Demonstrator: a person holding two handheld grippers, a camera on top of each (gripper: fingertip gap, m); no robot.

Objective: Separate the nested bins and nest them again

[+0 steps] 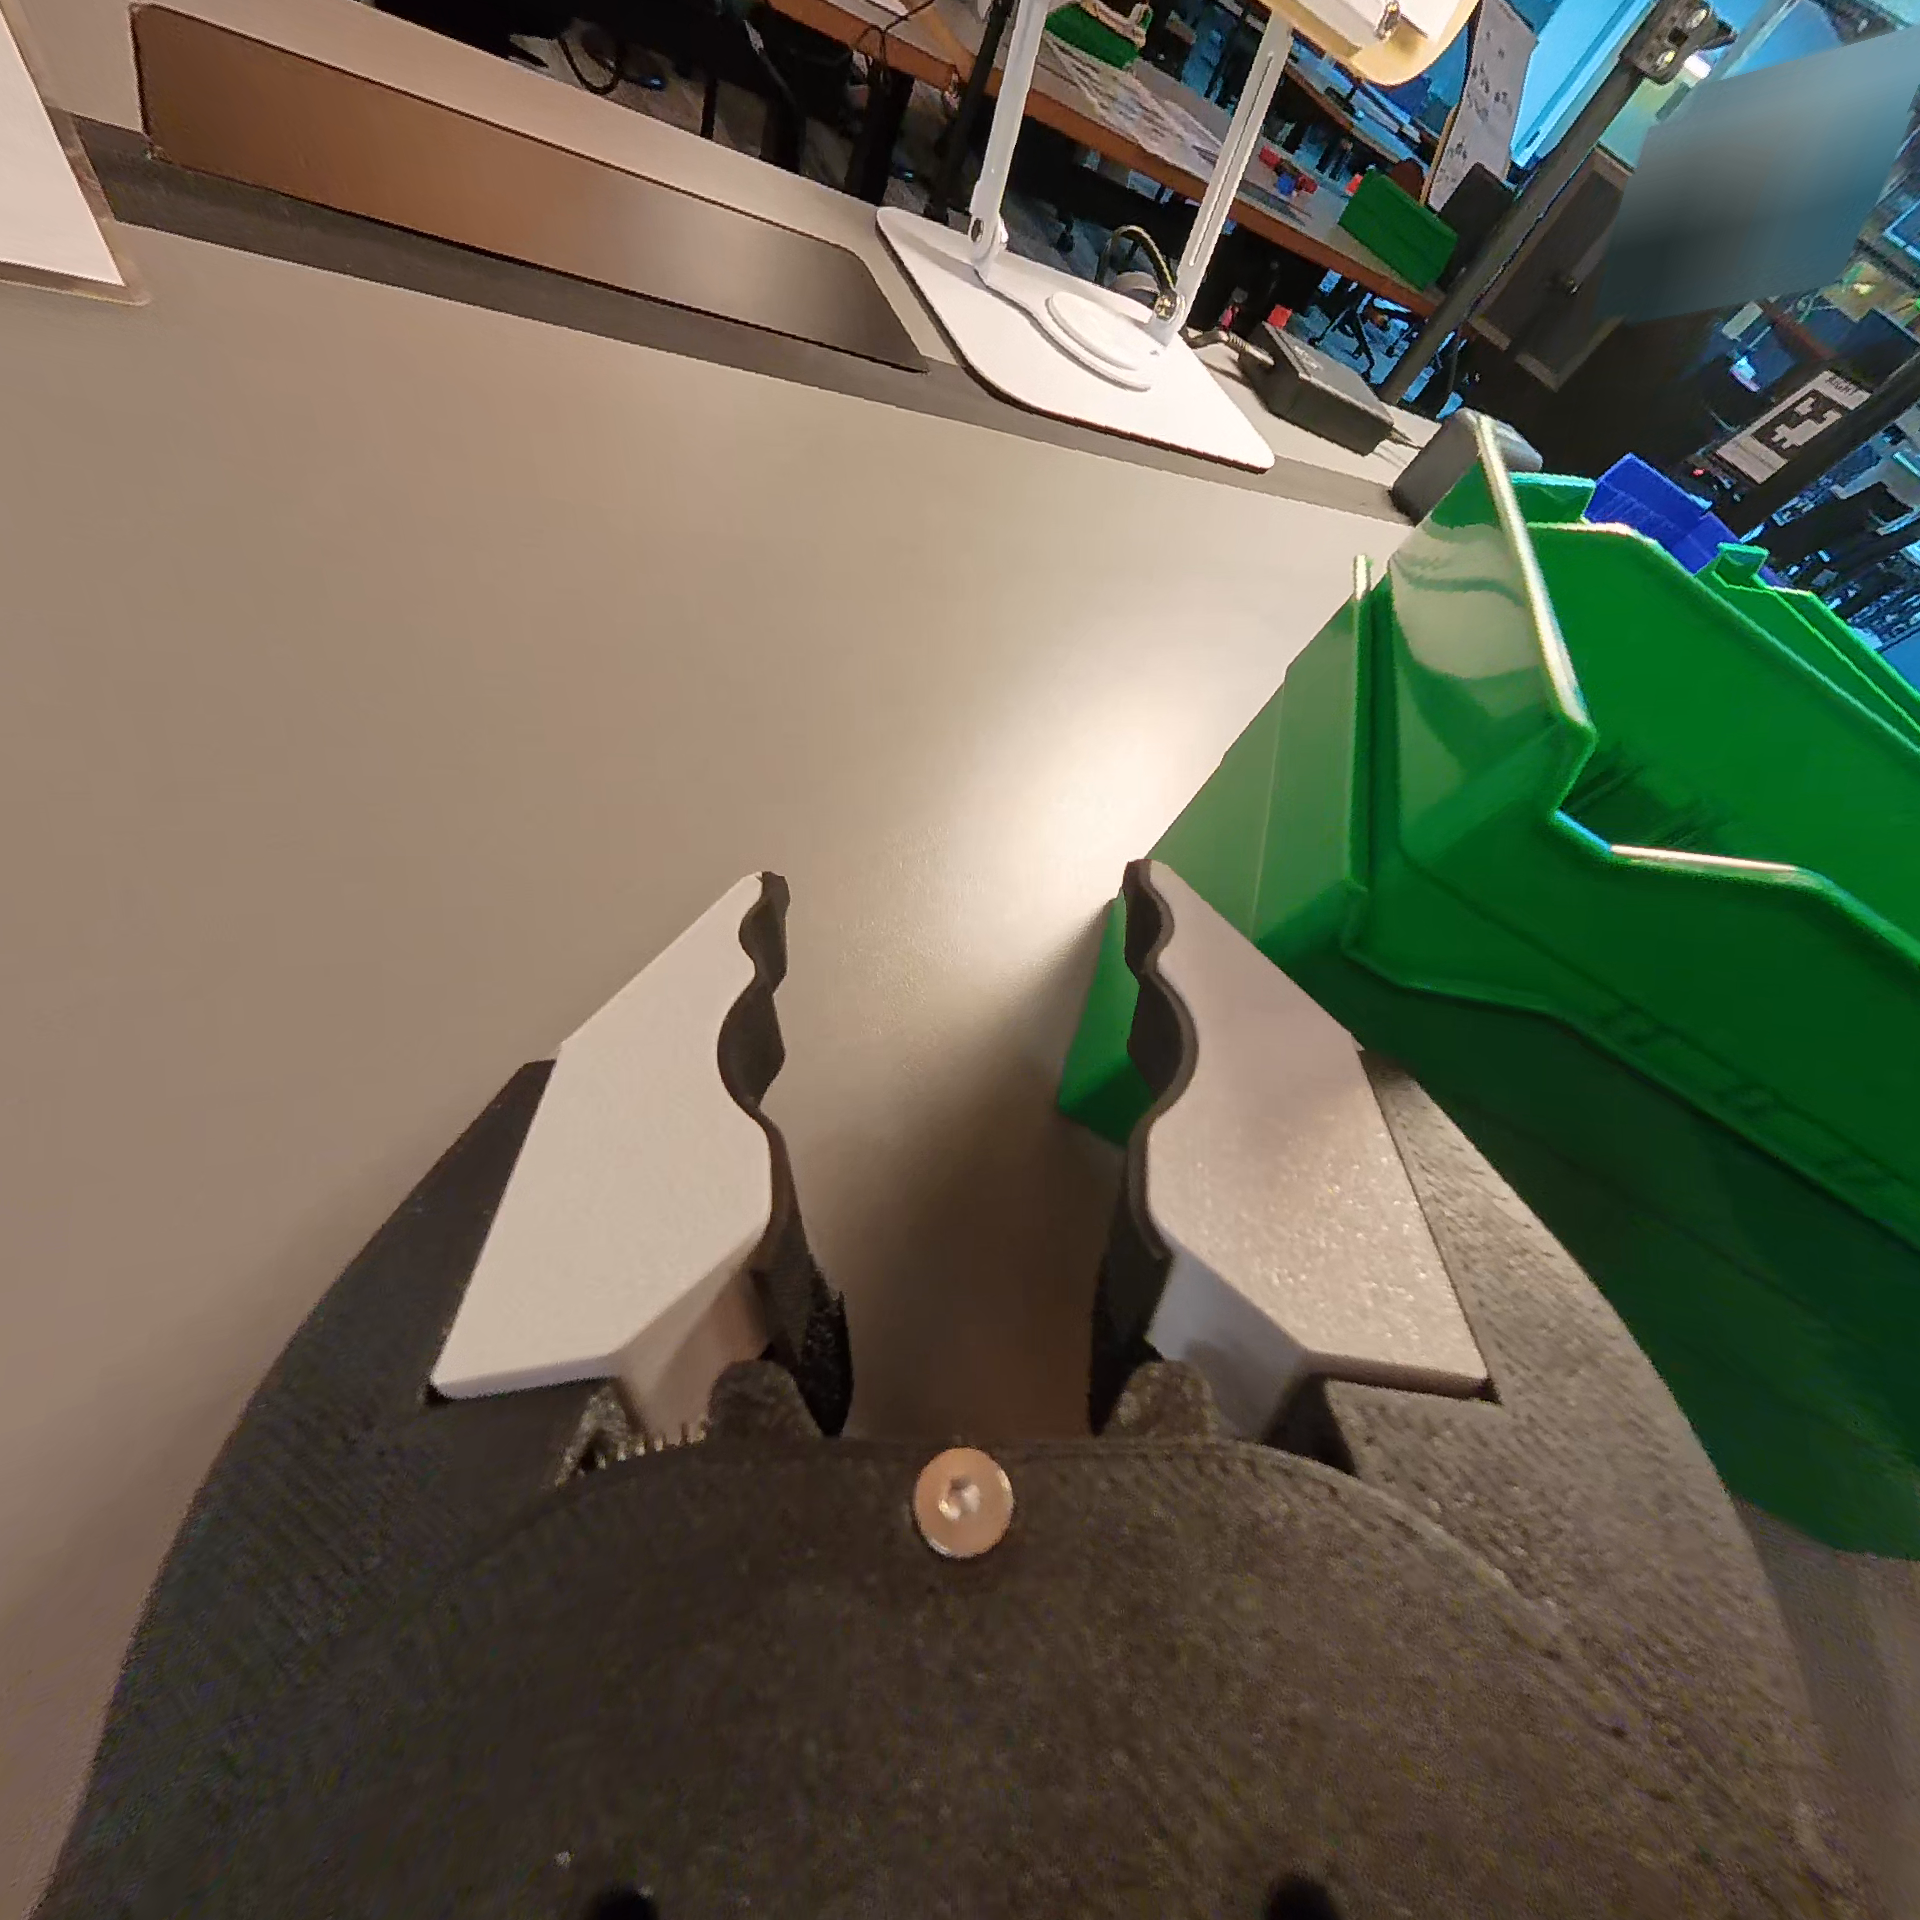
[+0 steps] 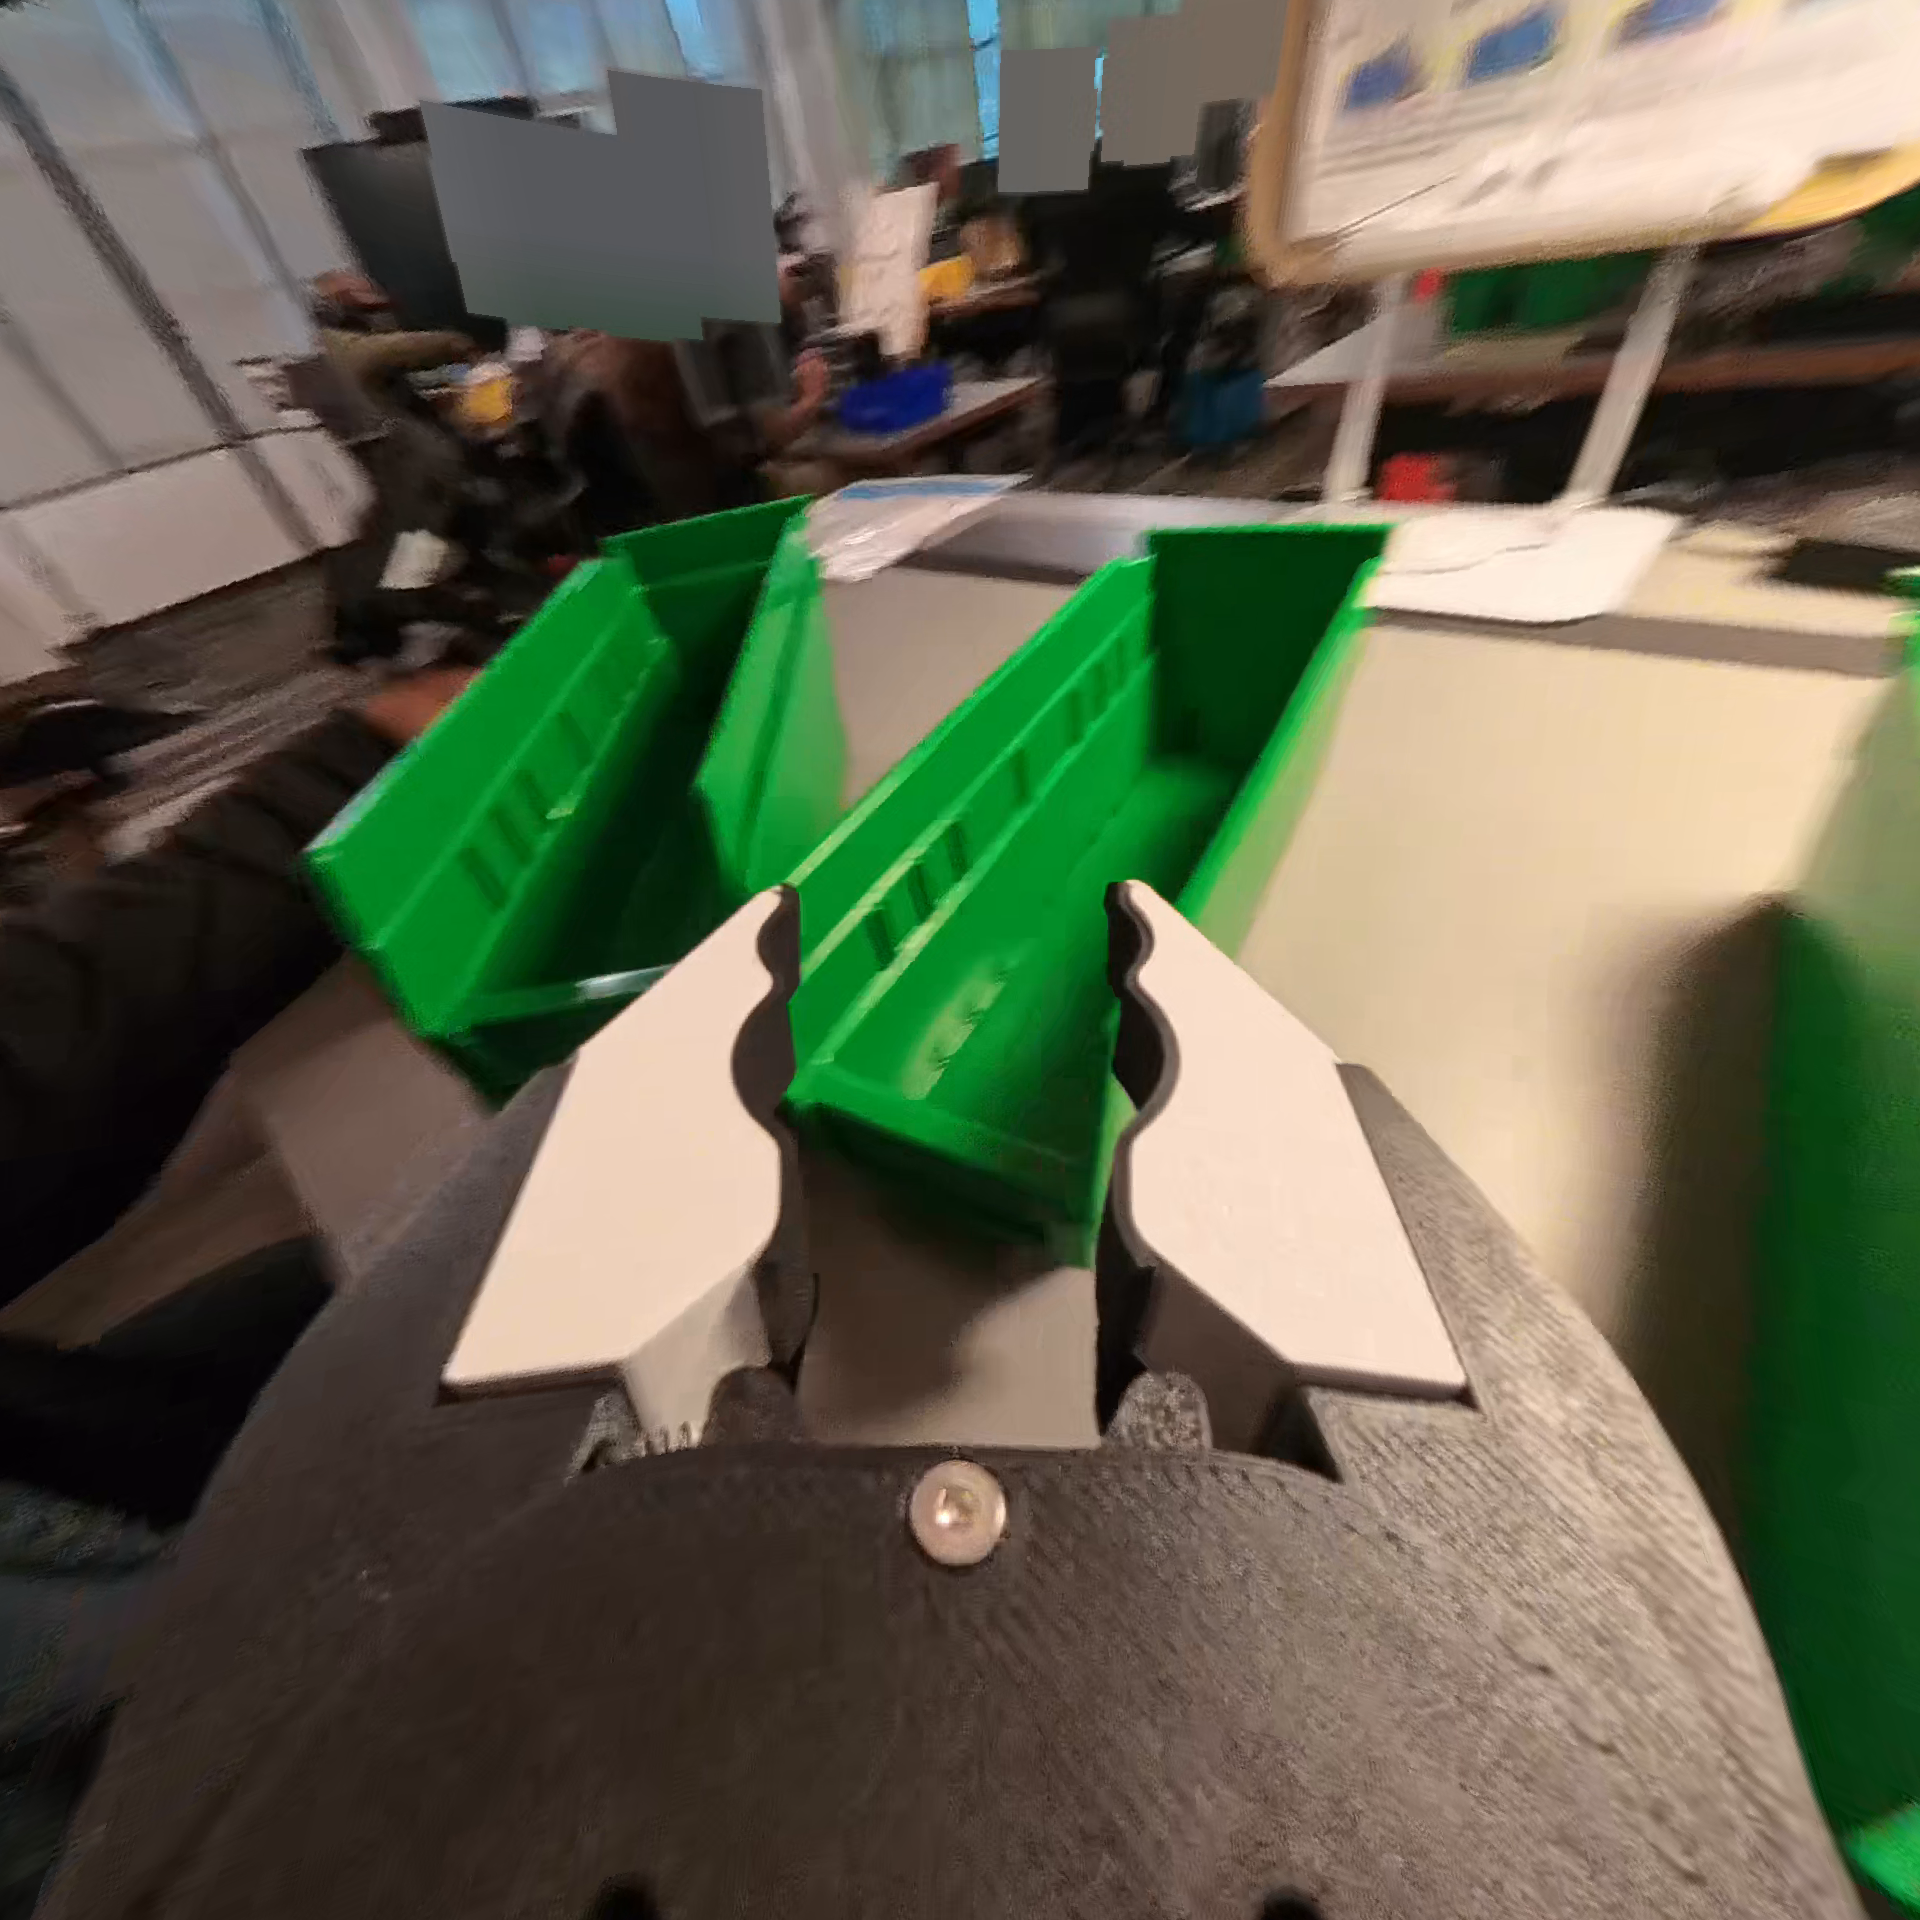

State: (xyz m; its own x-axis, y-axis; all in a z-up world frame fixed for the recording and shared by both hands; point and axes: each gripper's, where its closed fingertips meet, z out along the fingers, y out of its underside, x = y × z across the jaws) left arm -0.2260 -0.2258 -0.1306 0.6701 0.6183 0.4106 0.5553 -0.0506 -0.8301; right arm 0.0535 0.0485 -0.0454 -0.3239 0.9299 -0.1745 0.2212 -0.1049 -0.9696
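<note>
In the left wrist view, my left gripper point(image 1: 954, 878) is open and empty over the grey table point(image 1: 520, 727). A stack of nested green bins point(image 1: 1558, 831) stands just to its right, close to the right finger point(image 1: 1247, 1091). In the right wrist view, two green bins stand apart on the table: one at the left point(image 2: 561, 790) and one in the middle point(image 2: 1039, 883). My right gripper point(image 2: 951, 894) is open, hovering over the near end of the middle bin. The bin shows between the fingers, and the view is blurred. More green plastic point(image 2: 1839, 1247) shows at the right edge.
A white stand base point(image 1: 1070, 343), a black box point(image 1: 1320, 384) and a dark inset strip point(image 1: 499, 208) lie along the table's far side. A sign board on white legs point(image 2: 1558, 125) stands at the back right. People sit at desks beyond the table.
</note>
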